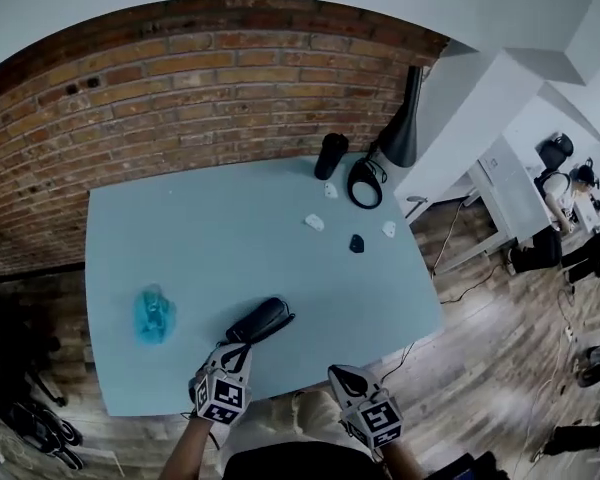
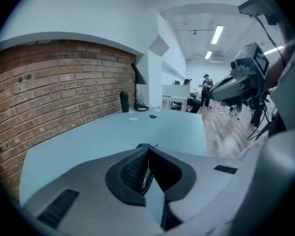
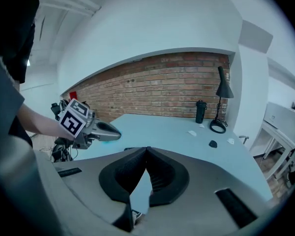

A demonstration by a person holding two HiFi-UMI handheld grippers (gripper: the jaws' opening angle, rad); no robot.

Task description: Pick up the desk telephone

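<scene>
— Where is the desk telephone (image 1: 260, 320) being seen?
— It is being shown lying on the table (image 1: 200, 238), near its front edge, at one o'clock just beside the left gripper (image 1: 238, 348).
— And the jaws?
— Both pairs are being held pressed together, with nothing gripped. The right gripper (image 1: 338, 372) is being held at four o'clock of the telephone.

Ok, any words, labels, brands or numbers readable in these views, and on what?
No readable text anywhere.
The cubes on the left claw and right claw: black-and-white square patterns, no letters or numbers.
The telephone and bottle: no print can be made out.
</scene>
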